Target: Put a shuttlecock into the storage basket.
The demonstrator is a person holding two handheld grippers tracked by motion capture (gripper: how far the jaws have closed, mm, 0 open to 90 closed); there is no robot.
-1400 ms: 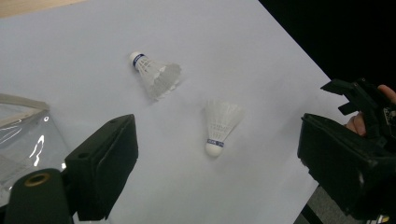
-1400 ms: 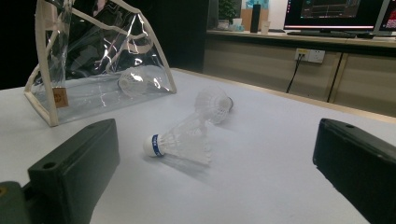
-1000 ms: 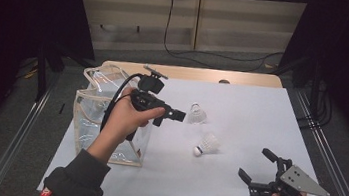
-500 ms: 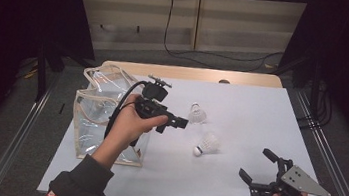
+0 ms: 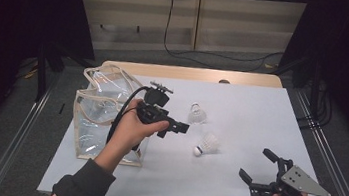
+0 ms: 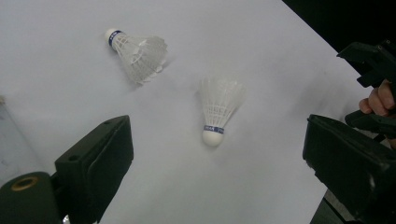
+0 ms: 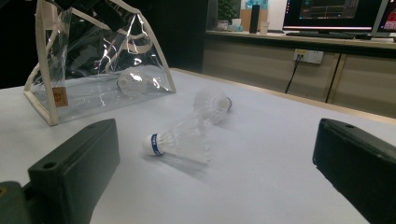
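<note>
The left claw [image 5: 175, 127] hangs above the tabletop [image 5: 260, 118] with its jaws spread wide and nothing between them, aimed at two shuttlecocks lying just ahead of it; the right claw [image 5: 258, 170] rests low near the front right corner, jaws likewise wide apart and empty. The white tabletop carries a clear plastic bag [image 5: 105, 114] with cream trim standing at its left side, just beside the left hand [image 5: 131, 128]; a small brown tag on the bag's edge cannot be read. One shuttlecock [image 7: 133, 81] lies inside the bag. The nearer shuttlecock [image 5: 207, 144] lies on its side between the two claws, with a blue band around its cork whose lettering is too blurred to read. The farther shuttlecock [image 5: 197, 114] lies close behind it, apart from it.
</note>
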